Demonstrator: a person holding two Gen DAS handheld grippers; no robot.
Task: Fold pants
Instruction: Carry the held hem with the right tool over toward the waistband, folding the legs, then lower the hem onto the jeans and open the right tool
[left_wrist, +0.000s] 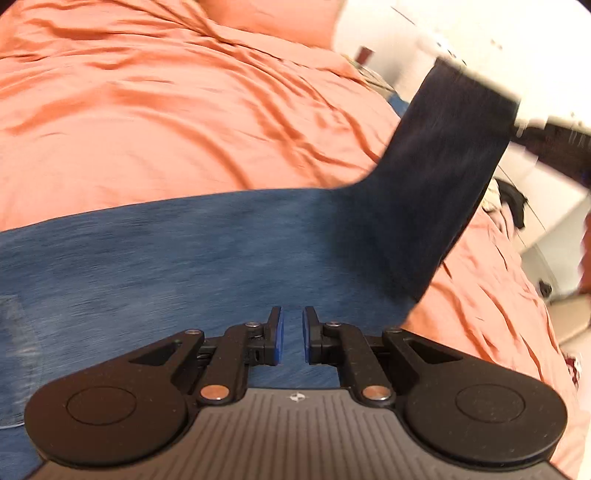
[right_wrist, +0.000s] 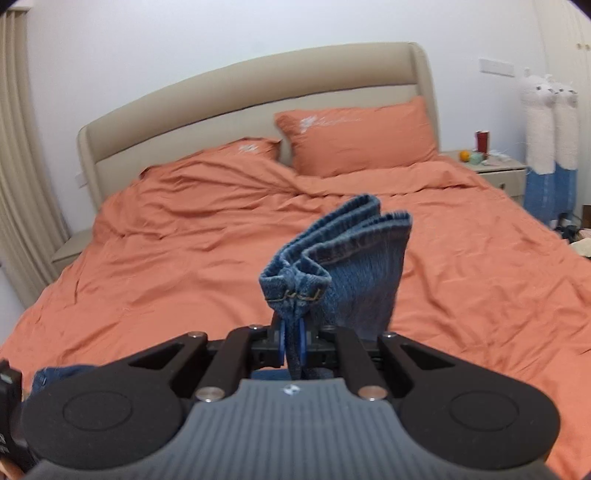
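Pinching the bunched leg hems of the pants (right_wrist: 332, 266) between the blue pads of the right gripper (right_wrist: 292, 345) — jaws drawn nearly together on the denim, several hem layers fanning up past the fingertips. Held high above the orange duvet (right_wrist: 184, 236), most likely so the legs can be carried over toward the waist end in one sweep without dragging. Gripping all the hems together keeps both legs stacked and the fold edge even.

Hovering low over the flat part of the jeans, the left gripper (left_wrist: 292, 338) — jaws parted a little, nothing between the pads, only blue denim showing underneath. Probably placed there to pin or steady the body of the garment while the other end travels, though contact with the cloth cannot be told from this angle. Spread across the near edge of the bed, the trouser body, with a leg rising darkly to the upper right in the left wrist view, up toward a blurred white shape at its top.

Judged as mid-fold: leg end lifted, not yet laid down. Worth watching for hems slipping out of the pinch.
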